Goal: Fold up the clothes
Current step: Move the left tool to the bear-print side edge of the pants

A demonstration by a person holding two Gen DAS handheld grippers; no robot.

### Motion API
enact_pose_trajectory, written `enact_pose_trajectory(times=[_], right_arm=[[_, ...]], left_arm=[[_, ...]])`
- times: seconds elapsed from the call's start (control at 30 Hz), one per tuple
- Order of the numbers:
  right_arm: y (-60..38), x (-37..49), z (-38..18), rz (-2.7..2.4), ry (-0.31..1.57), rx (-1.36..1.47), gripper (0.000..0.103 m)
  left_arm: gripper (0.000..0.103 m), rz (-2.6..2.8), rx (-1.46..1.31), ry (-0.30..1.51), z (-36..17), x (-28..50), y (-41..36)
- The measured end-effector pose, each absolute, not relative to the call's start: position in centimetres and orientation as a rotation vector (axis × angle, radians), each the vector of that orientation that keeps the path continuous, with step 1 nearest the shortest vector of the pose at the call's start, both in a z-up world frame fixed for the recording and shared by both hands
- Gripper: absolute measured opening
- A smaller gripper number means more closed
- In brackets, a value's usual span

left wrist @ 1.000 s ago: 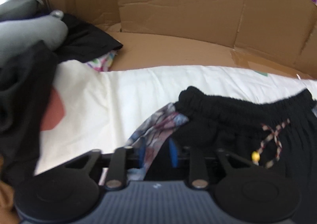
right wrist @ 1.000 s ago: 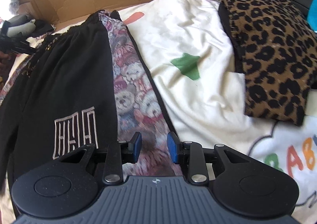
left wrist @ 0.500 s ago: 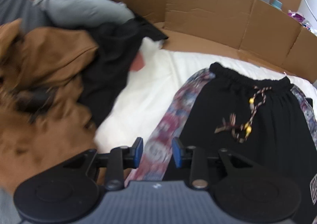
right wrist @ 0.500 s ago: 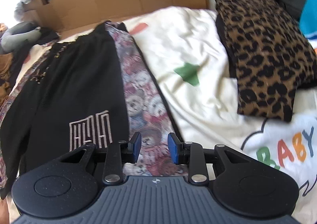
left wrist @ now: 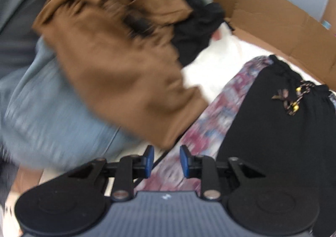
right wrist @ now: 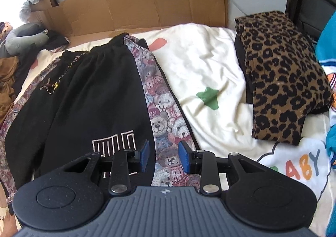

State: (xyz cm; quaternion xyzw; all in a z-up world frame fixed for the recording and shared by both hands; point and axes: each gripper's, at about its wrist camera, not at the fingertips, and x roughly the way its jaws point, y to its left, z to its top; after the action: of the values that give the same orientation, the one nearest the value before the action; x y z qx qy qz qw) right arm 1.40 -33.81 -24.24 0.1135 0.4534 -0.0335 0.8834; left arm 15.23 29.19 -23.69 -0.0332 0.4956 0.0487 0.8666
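Left wrist view, left hand-held gripper (left wrist: 166, 160): jaws spread, nothing between them, over the patterned side stripe of the trousers (left wrist: 277, 132).
Left wrist view, trousers: black, flat on the white sheet (left wrist: 210, 69); waistband toward the cardboard (left wrist: 273, 23), drawstring (left wrist: 292, 98) lying on the front.
Left wrist view, pile: a blurred brown garment (left wrist: 117, 52) on a blue-grey one (left wrist: 48, 115), a black one (left wrist: 195, 29) behind; the brown edge is just beside the stripe.
Right wrist view, right hand-held gripper (right wrist: 163, 155): jaws spread, empty, above the bear-print stripe (right wrist: 161, 115) low on the trousers (right wrist: 90, 94).
Right wrist view, trousers: laid out lengthwise, waistband at the far end, a white line motif (right wrist: 113, 142) beside the left finger.
Right wrist view, leopard garment (right wrist: 281, 73): folded, on the sheet (right wrist: 205, 69), well apart to the right of the trousers.
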Motion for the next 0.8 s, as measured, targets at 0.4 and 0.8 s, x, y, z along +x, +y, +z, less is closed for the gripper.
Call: enact_pose_trajectory(times=[0.4,0.8], right_arm=[[-32.7,0.4,-26.3,-0.040,0.980,0.361,0.040],[-31.0,0.7,-27.8,0.001,1.028,0.345,0.041]], left_arm=[[0.041,0.283,-0.166,1.032,-27.6,11.4,32.9],[0.051,0.275,-0.040,1.025,-30.1,10.5,32.0]])
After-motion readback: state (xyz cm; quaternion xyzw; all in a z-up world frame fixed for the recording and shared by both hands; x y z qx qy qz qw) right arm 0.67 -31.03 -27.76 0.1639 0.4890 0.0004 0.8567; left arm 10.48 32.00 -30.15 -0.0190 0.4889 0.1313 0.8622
